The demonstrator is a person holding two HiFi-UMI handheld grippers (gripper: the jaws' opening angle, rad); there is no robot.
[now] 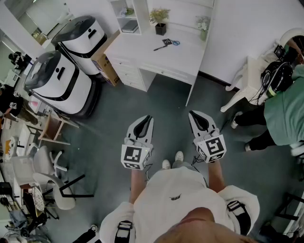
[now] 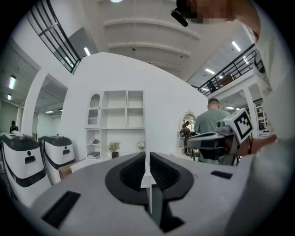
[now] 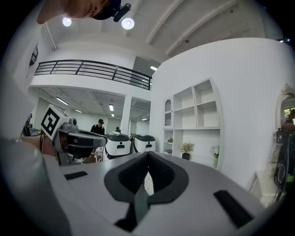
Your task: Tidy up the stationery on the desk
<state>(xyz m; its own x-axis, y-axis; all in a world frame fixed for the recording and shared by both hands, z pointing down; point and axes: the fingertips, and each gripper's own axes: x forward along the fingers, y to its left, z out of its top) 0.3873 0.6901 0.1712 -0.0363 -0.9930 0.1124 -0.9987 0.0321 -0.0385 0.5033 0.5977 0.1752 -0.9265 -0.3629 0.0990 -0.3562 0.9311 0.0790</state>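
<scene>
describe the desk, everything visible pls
The desk is white and looks like painted wood: a flat rectangular top, drawers under the end at the picture's left, a slim leg at the other front corner. It stands on the grey floor against a white wall, with white shelves rising at its back. On top sit a plant in a black pot, a vase of pale flowers, and blue-handled scissors lying flat.

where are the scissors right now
In the head view, the scissors lie on the white desk, just in front of the black plant pot.
</scene>
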